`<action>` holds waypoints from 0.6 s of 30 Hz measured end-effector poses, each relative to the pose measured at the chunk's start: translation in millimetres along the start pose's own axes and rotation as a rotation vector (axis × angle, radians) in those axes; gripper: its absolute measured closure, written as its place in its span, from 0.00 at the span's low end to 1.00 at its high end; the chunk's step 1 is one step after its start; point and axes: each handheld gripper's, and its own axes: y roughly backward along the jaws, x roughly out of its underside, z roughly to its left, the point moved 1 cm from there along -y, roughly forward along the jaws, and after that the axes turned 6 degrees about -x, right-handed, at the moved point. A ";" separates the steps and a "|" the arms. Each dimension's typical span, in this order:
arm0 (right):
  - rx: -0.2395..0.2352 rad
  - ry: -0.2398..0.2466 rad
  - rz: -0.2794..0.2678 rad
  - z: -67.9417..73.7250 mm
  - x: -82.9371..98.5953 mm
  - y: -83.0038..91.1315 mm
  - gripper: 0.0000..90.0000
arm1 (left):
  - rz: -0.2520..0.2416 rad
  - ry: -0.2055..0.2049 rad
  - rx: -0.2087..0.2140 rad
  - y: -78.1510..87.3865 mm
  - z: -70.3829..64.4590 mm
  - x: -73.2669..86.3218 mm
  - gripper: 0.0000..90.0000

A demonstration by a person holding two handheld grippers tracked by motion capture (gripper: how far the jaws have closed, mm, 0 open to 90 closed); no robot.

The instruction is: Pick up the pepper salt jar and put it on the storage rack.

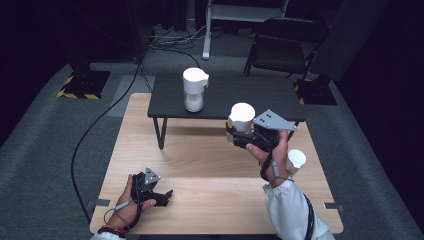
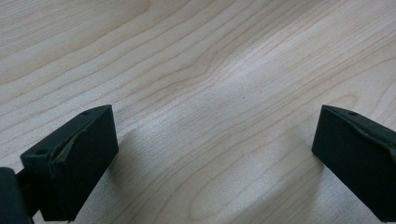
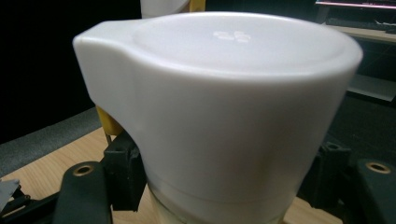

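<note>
Right up against your right gripper's camera stands the white-lidded jar (image 3: 219, 116), upright, its lid spout turned to the gripper's left, with the black jaws pressed to its lower body on either side. So your right gripper (image 1: 239, 134) is closed on that jar and carries it above the wooden bench (image 1: 200, 165), long axis vertical.

Ahead of that gripper, and lower, lies the dark low table (image 1: 250, 97); a second white-lidded jar (image 1: 194, 90) stands upright on its far-left part, well apart from the one you hold. The table's near right end is bare, which looks like the easiest place to set down; I judge the edge below the jar is what you must clear.

Behind the right gripper, just beside your wrist, a small white cup (image 1: 296, 161) stands on the bench; mind it if you draw back.

Your left gripper (image 1: 162, 196) rests low on the bench, jaws wide apart, holding nothing, far from both jars.
</note>
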 end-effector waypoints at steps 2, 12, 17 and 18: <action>-0.002 0.002 -0.011 -1.7 -3.5 -0.5 0.33 | 0.000 0.000 0.000 0.0 0.0 0.0 0.00; 0.038 0.003 -0.029 -7.5 -19.3 -6.5 0.33 | 0.000 0.000 0.000 0.0 0.0 0.0 0.00; 0.052 0.009 -0.029 -9.9 -25.5 -11.0 0.33 | 0.000 0.001 0.000 0.0 -0.1 0.0 0.00; 0.052 0.008 -0.031 -11.1 -26.7 -12.0 0.33 | 0.000 0.000 0.000 0.0 0.0 0.0 0.00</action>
